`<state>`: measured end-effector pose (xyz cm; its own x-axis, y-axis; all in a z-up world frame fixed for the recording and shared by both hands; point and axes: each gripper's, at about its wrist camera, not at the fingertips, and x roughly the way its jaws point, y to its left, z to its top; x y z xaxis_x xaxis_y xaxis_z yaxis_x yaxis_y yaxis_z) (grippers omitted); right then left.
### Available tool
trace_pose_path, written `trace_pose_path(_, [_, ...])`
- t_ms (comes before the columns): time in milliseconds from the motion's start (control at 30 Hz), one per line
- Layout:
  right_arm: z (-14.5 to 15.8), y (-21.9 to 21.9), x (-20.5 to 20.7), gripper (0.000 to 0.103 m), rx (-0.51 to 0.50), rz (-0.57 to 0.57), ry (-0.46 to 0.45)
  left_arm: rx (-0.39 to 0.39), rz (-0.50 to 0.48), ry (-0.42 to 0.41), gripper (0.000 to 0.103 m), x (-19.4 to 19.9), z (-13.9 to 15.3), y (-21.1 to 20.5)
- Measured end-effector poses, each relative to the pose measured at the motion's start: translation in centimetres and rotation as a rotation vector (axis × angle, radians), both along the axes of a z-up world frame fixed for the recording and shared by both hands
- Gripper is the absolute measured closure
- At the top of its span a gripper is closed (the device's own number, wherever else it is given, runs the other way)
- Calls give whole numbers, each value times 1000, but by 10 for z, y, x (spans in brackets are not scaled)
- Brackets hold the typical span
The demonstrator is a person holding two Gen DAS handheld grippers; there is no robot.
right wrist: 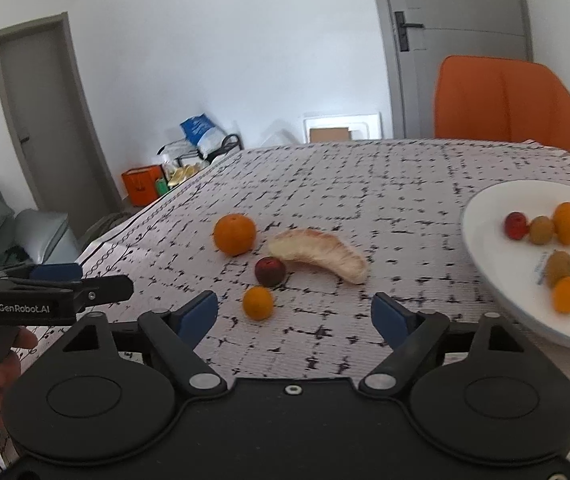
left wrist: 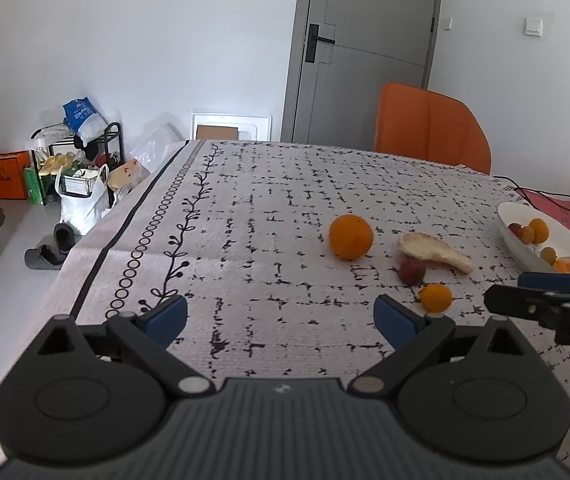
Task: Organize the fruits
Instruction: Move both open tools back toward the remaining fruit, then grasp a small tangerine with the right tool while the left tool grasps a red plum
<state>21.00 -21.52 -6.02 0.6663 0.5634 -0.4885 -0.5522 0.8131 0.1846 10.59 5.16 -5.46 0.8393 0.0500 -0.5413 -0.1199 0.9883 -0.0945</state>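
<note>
Table (right wrist: pixel 365 184): patterned cloth. White plate (right wrist: pixel 485 248) at right already carries several fruits. Loose, near its left: pomelo segment (right wrist: pixel 317 254), orange (right wrist: pixel 235 234), red fruit (right wrist: pixel 269 271), small orange fruit (right wrist: pixel 258 302). Left hand-held gripper (left wrist: pixel 281 312) and right hand-held gripper (right wrist: pixel 295 312): fingers apart, empty. Judged mid-sorting; next, close on the nearest small fruit.

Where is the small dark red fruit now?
In the right wrist view, the dark red fruit lies on the tablecloth, beside the pomelo segment, above the small orange.
</note>
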Motion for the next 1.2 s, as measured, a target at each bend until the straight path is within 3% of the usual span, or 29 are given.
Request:
trace_pose_path(267, [-7,20,11,41,-28,47,36,-31,8,22,4,5,-6,11])
trace_pose_path(633, [-18,35,26,51,-28,68,65,-36,15,41,4,15,-9,16])
trace_pose_path(700, [-18,37,27,68,-41,69,56,-34,10,41,4,18,-9,14])
trace_pose_path(733, [-18,37,28,83,-44,69,58,-33,6,40,5,19,-8,12])
trace_pose_path(1200, [-5,-3,24,83,-23,-2,34,-35,-69,-3,7,45,0,-19])
